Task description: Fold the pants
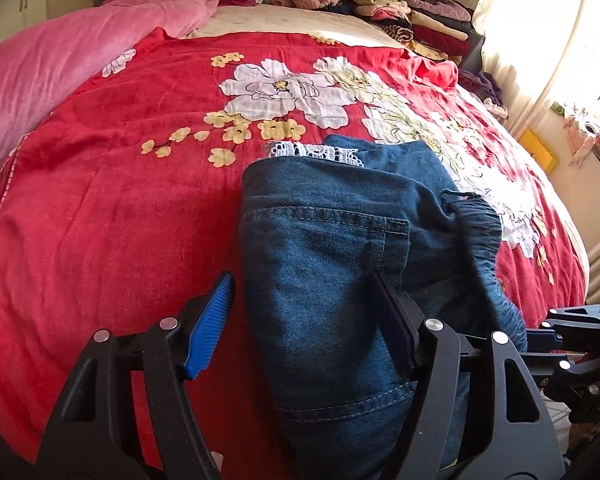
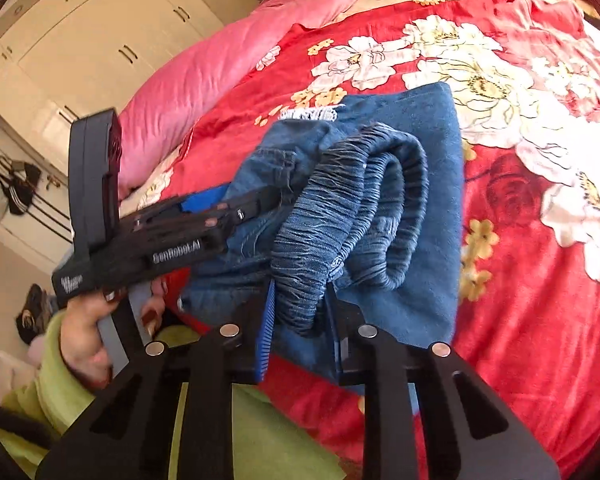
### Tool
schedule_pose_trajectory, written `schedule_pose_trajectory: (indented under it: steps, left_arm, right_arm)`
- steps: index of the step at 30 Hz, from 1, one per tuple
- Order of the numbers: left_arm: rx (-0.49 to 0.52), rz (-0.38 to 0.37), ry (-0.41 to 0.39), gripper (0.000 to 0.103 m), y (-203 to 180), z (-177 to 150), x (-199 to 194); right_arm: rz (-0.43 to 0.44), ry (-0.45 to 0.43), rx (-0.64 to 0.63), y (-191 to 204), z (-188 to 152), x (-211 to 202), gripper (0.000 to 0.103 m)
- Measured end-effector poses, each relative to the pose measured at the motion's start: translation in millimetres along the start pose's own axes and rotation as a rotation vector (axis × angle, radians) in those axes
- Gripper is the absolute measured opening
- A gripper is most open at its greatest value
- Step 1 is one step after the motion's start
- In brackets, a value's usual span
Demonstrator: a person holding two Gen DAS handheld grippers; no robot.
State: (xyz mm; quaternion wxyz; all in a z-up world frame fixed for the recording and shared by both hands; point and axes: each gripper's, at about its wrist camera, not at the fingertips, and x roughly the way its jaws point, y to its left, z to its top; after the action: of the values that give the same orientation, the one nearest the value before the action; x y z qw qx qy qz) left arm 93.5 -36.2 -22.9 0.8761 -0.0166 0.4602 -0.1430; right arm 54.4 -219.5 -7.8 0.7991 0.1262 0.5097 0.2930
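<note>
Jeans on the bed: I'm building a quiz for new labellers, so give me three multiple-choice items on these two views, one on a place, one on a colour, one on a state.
1. Where do the jeans lie?
A. on the red flowered bedspread
B. on the floor
C. in a wardrobe

2. What colour is the ribbed pad on the left gripper?
A. green
B. blue
C. white

3. What is the right gripper doing?
A. hanging free and wide open
B. holding a pillow
C. closed on the gathered elastic waistband

Answers: A, red cloth with white flowers surrounds the denim; B, the left wrist view shows a blue pad; C, the fingers pinch the bunched waistband in the right wrist view.
</note>
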Motion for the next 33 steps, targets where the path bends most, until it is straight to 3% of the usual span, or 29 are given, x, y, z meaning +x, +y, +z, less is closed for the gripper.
schedule_pose_trajectory:
  steps: [4,11,17,33]
  left_arm:
    - [0.002,0.004,0.005,0.062,0,-1,2]
    - [-0.004,0.000,0.004,0.062,1,-3,1]
    - [0.001,0.004,-0.004,0.062,0,-4,-2]
    - [-0.004,-0.015,-0.024,0.065,-2,-10,-17]
  right_arm:
    - [0.010,0.059,0.053,-12,-7,18,0.024]
    - [0.014,0.076,0.040,-14,-8,17,0.033]
    - [-0.011,0.056,0.024,-10,-5,9,0.046]
    - [-0.070,-0.017,0.021,-19,7,-13,0.069]
